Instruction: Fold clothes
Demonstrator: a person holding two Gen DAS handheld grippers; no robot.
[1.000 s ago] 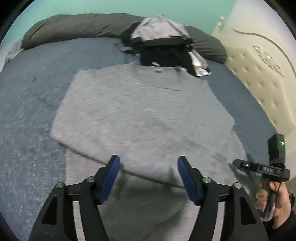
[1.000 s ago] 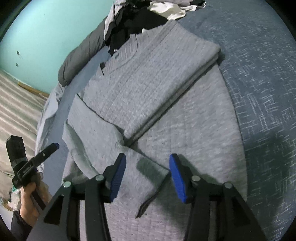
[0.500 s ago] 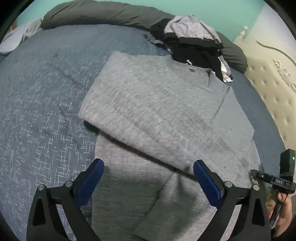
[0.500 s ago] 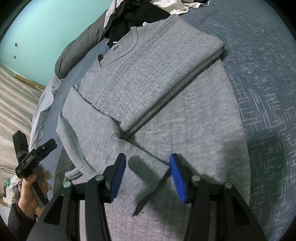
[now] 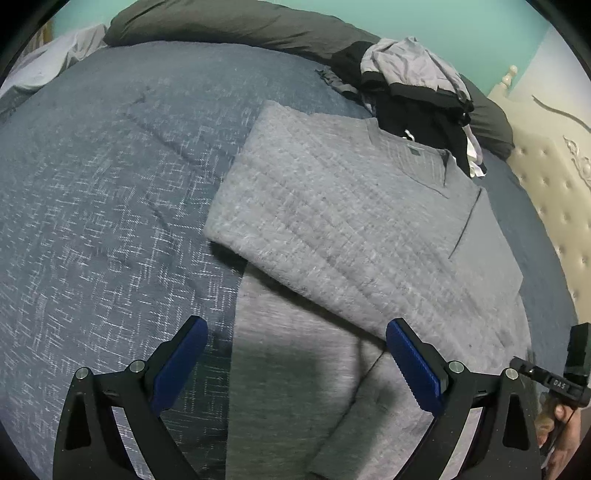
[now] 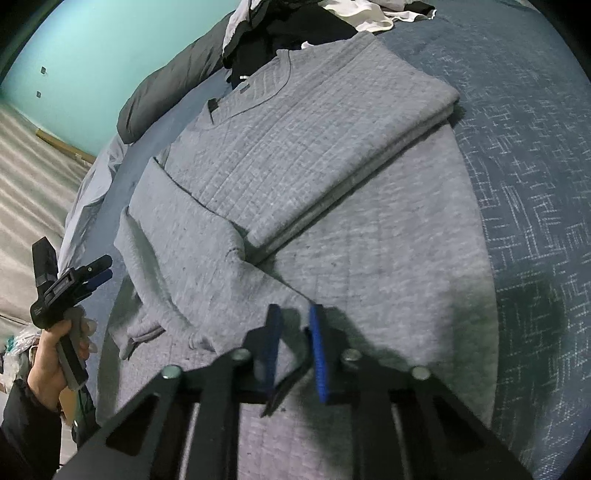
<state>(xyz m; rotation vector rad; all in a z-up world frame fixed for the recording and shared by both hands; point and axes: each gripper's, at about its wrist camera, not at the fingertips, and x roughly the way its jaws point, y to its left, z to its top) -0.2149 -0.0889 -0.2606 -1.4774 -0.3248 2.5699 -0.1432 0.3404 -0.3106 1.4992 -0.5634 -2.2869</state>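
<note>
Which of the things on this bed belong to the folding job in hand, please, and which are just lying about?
In the job:
- grey sweater, partly folded
- its sleeve end, pinched in the right gripper, whose jaws have just been closing
- left gripper, open above the hem

Lying about:
- pile of dark and pale clothes
- dark pillow
- blue bedspread

Dim, fisheye-warped, slightly blurred frames

Bed (image 5: 92, 221), blue quilt. Grey sweater (image 5: 351, 221) flat mid-bed, partly folded. Clothes pile (image 5: 413, 85) just beyond its collar. Dark pillow (image 5: 229, 22) along far edge.
</note>
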